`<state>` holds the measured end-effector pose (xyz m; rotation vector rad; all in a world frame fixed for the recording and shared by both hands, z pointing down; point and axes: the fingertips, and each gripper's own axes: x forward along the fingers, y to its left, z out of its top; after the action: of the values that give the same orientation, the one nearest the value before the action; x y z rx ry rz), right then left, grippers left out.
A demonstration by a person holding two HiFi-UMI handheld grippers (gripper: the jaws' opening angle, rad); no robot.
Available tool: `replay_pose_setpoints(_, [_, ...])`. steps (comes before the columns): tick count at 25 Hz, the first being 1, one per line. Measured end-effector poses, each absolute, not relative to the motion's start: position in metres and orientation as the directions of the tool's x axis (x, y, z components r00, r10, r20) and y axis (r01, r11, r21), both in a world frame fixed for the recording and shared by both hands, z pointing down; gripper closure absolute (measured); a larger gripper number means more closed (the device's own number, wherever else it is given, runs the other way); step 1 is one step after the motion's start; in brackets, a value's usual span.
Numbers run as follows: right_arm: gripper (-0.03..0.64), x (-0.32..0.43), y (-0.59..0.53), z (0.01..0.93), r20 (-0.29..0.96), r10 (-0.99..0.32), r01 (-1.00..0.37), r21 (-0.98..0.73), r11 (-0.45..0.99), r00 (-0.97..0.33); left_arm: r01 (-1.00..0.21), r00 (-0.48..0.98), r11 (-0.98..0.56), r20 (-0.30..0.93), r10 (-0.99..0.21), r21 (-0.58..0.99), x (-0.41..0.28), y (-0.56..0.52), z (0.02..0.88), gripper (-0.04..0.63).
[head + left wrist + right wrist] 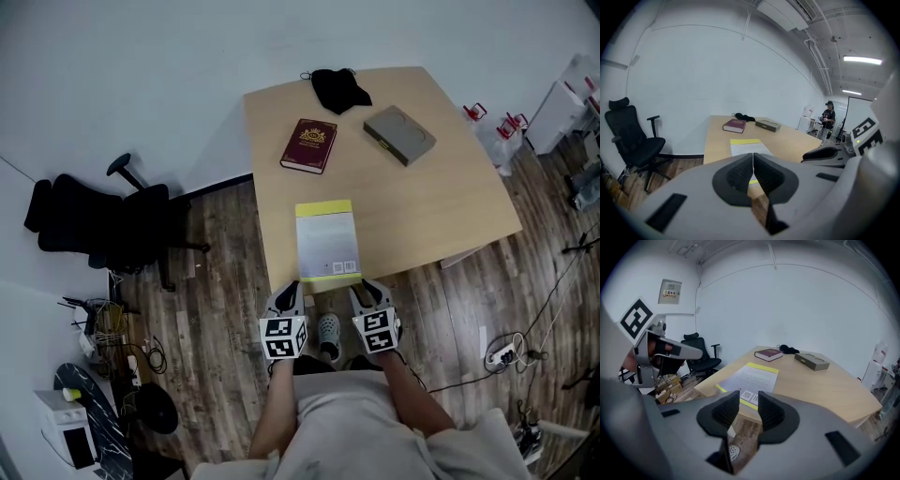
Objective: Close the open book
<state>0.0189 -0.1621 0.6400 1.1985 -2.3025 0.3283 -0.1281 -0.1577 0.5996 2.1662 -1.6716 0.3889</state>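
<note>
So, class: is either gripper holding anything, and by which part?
Nothing is held: the left gripper is shut and empty, the right gripper open and empty.

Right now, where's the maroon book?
In the head view, the maroon book lies far-left on the wooden table, near the black cloth, left of the grey box.

The left gripper and right gripper hang side by side at the table's near edge. Just beyond their fingertips a yellow book lies flat. Farther ahead sit a red book and a grey box, and beyond those a black cloth.
</note>
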Motion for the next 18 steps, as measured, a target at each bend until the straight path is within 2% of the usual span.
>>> replay_pose_setpoints(6, [0.483,0.032,-0.139,0.630,0.510,-0.678,-0.802,-0.039,0.596,-0.529,-0.967,0.254,-0.222,0.442,-0.861,0.122,-0.110,-0.141,0.600,0.572])
replay_pose_setpoints(18, [0.497,0.068,-0.097,0.608,0.437,-0.715,-0.820,-0.106,0.562,-0.546,-0.970,0.241,-0.225,0.440,-0.865,0.090,-0.081,-0.093,0.597,0.572])
